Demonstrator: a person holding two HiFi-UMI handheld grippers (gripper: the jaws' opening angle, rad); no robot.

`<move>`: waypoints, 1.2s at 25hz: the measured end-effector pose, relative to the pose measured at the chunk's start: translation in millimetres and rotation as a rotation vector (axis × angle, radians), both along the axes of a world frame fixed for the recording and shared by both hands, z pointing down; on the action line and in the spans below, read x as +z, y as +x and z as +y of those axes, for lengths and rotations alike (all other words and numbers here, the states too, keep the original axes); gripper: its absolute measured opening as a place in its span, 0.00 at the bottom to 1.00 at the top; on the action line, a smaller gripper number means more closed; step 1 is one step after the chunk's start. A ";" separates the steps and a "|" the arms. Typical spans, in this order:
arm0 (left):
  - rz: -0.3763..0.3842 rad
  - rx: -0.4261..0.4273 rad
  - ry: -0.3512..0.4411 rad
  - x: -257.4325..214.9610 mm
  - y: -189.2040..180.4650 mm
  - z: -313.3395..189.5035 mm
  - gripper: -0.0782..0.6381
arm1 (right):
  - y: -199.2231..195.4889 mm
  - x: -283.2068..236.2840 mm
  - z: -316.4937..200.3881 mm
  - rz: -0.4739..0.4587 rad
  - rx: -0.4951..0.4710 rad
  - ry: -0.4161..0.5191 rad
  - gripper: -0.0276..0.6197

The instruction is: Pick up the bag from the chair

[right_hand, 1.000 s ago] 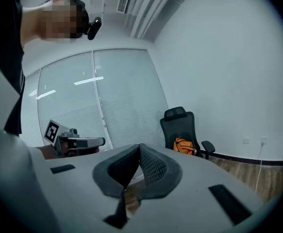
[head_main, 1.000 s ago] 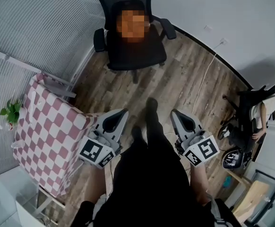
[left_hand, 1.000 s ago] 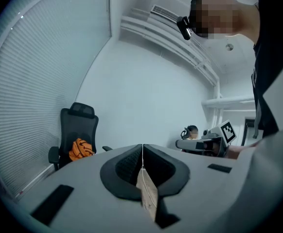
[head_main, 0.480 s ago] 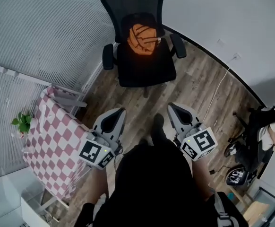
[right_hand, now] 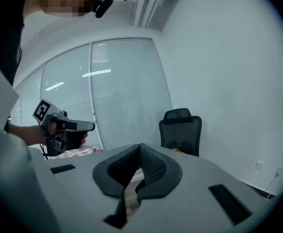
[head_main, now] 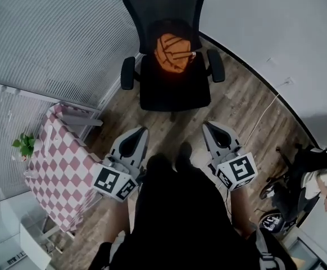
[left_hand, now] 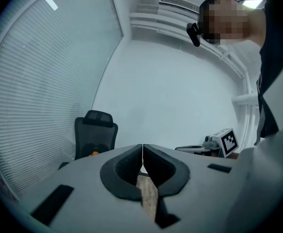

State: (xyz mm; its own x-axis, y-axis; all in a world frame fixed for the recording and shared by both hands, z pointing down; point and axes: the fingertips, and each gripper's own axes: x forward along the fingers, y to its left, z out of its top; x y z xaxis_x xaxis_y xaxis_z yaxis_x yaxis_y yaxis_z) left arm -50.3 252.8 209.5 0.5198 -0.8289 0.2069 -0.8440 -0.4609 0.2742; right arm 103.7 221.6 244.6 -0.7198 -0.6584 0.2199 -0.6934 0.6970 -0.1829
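Clothing of dark cloth (head_main: 175, 218), worn by the person who holds the tools, fills the bottom of the head view. Just in front of it the grey left gripper (head_main: 137, 135) and the grey right gripper (head_main: 210, 129) are held side by side over the brown wooden plank floor (head_main: 236, 106), both pointing forward, each with a marker cube at its rear. In the left gripper view the two dark padded jaws of the left gripper (left_hand: 142, 152) are pressed together with nothing between them. The right gripper (right_hand: 139, 152) in its own view shows the same: its jaws are closed on each other and hold nothing. To the left of the person stands a small table with a pink and white checked cloth (head_main: 62, 173), and a little green plant (head_main: 23, 145) is at its far side beside the white window blinds (head_main: 51, 38). Farther ahead, well apart from both grippers, stands the black office chair with mesh back and armrests (head_main: 175, 91). The round orange bag (head_main: 173, 53) lies on its seat, against the backrest. Both gripper views show the chair (left_hand: 97, 130) (right_hand: 180, 125) in the distance, with only a small orange part of the bag (left_hand: 94, 153) (right_hand: 177, 150) visible above the gripper bodies. Behind the chair is a plain white wall (head_main: 276, 27).
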 end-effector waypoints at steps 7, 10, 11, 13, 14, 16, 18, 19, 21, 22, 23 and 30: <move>0.009 -0.032 -0.031 13.5 -20.8 -30.4 0.16 | -14.1 17.6 -37.0 -0.033 -0.020 -0.058 0.07; 0.020 -0.028 -0.030 19.1 -34.9 -51.1 0.16 | -24.4 20.7 -53.5 -0.016 -0.011 -0.066 0.08; 0.024 -0.026 -0.027 19.6 -40.5 -60.1 0.16 | -28.7 21.2 -60.3 -0.012 -0.007 -0.068 0.08; 0.033 -0.017 -0.018 18.5 -52.4 -78.8 0.16 | -39.3 19.3 -74.1 -0.014 0.001 -0.069 0.08; 0.035 -0.010 -0.012 17.4 -58.1 -88.9 0.16 | -45.1 17.3 -81.9 -0.016 0.005 -0.067 0.08; 0.036 0.006 0.005 13.9 -68.5 -110.6 0.16 | -56.5 13.5 -101.4 -0.006 0.018 -0.061 0.08; 0.037 0.027 0.023 10.1 -79.6 -131.4 0.16 | -70.0 10.5 -121.9 0.006 0.030 -0.053 0.08; 0.038 0.038 0.030 8.7 -85.7 -141.3 0.16 | -77.8 8.8 -131.5 0.008 0.034 -0.046 0.08; 0.038 0.059 0.042 8.1 -98.2 -161.9 0.16 | -93.2 5.2 -150.4 0.013 0.043 -0.029 0.08; 0.039 0.069 0.046 8.6 -103.9 -172.0 0.16 | -100.1 4.2 -159.5 0.018 0.049 -0.023 0.08; 0.042 0.080 0.048 9.3 -109.0 -181.1 0.16 | -106.1 3.8 -167.7 0.026 0.058 -0.021 0.08; 0.088 0.150 0.015 25.6 -131.4 -224.0 0.16 | -137.2 20.9 -200.2 0.071 0.061 -0.046 0.08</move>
State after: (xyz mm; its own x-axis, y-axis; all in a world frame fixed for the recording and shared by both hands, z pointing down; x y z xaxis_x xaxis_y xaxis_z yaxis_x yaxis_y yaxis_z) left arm -181.7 28.8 235.1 0.6537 -0.7431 0.1433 -0.7383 -0.5846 0.3364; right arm -33.5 21.4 265.5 -0.6604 -0.6881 0.3005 -0.7464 0.6453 -0.1627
